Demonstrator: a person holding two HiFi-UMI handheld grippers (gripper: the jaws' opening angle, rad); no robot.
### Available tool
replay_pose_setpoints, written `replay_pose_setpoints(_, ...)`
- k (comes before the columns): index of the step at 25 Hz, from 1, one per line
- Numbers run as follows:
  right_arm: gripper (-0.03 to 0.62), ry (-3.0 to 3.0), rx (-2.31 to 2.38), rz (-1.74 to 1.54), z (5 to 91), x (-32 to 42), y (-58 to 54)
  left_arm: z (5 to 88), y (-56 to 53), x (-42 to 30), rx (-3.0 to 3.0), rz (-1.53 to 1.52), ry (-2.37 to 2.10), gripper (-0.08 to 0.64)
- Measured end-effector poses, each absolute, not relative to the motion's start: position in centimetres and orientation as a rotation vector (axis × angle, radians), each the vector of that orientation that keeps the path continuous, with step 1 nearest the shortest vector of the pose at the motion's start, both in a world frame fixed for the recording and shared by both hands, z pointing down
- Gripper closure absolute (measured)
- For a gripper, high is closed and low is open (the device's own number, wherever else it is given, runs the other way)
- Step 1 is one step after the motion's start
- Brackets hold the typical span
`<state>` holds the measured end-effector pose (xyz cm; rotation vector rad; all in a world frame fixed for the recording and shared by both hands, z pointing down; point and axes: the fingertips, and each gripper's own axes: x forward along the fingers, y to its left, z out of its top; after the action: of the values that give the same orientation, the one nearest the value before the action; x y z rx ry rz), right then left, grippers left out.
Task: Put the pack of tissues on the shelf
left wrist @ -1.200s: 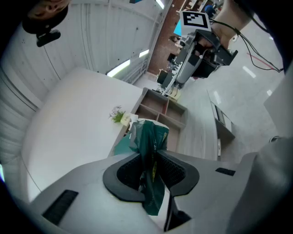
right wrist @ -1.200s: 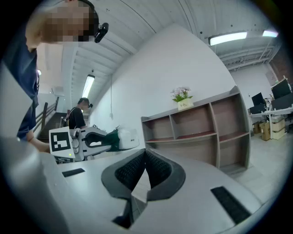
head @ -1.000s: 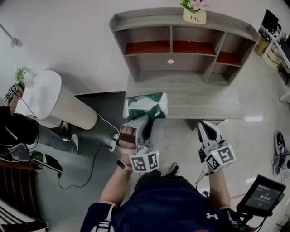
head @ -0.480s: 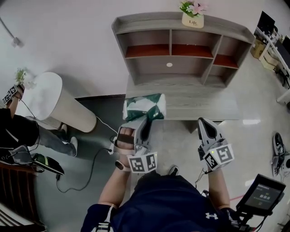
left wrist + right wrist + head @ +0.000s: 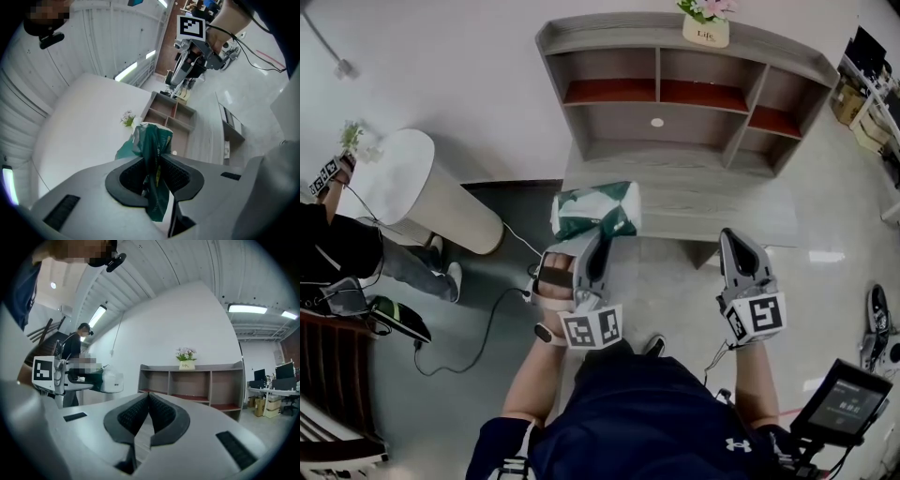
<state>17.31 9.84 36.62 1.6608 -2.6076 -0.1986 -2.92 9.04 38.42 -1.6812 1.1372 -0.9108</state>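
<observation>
Two tools are in the hands of one person, who stands in front of a grey shelf (image 5: 609, 34). The left tool (image 5: 600, 238) pinches the pack (image 5: 596, 208) of tissues: in the left gripper view its dark ribbed pads press on a fold of the green and white wrapper, and the rest of the pack sticks out beyond the tips. In the head view the pack lies over the front left corner of the surface (image 5: 731, 211) that stands before the shelf. I cannot tell if the pack touches this surface. It is not on the shelf, and it is well apart from the compartments.

The right tool (image 5: 738, 246) is held to the right of the left one, near the front edge of the surface. In the right gripper view its pads are pressed together at the tips and nothing is between them.

The shelf has several open compartments, and some of them have a red floor. On its top board stands a white pot (image 5: 706, 32) with pink flowers. Left of the shelf is a round white table (image 5: 398, 183) with a small plant on it. A second person (image 5: 333, 253) in dark clothes is beside this table, at the left edge of the head view. A black cable (image 5: 487, 330) lies on the grey floor (image 5: 469, 394) near the feet.
</observation>
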Motion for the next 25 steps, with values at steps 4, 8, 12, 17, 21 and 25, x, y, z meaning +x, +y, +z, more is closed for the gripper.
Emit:
replay_pose_setpoints(4, 0.583, -2.623, 1.651, -0.164, 37.2, 17.8, 9.3, 39.1, 9.0, -2.5, -1.667, -0.943, 1.127, 0.462)
replay_pose_setpoints(8, 0.583, -2.608, 1.663, -0.149, 37.7, 18.2, 8.1, 39.2, 7.7, -2.5, -1.665, -0.943, 1.126, 0.462)
replay_pose_setpoints(12, 0.583, -2.582, 1.679, -0.139, 37.8, 18.4, 6.6, 39.6, 5.7, -2.8, -1.676, -0.941, 1.119, 0.462)
replay_pose_setpoints(17, 0.583, -2.544, 1.713, -0.14, 37.7, 17.8, 3.9, 39.6, 2.2, -3.6, -1.675, -0.919, 1.089, 0.462)
replay_pose_setpoints(21, 0.583, -2.501, 1.745, -0.16, 37.0, 16.9, 1.6, 39.1, -0.6, -4.7, -1.692, -0.896, 1.07, 0.462)
replay_pose_setpoints(25, 0.583, -2.468, 1.775, -0.153, 36.7, 16.2, -1.6, 39.1, -4.0, -5.9, -1.711, -0.878, 1.053, 0.462)
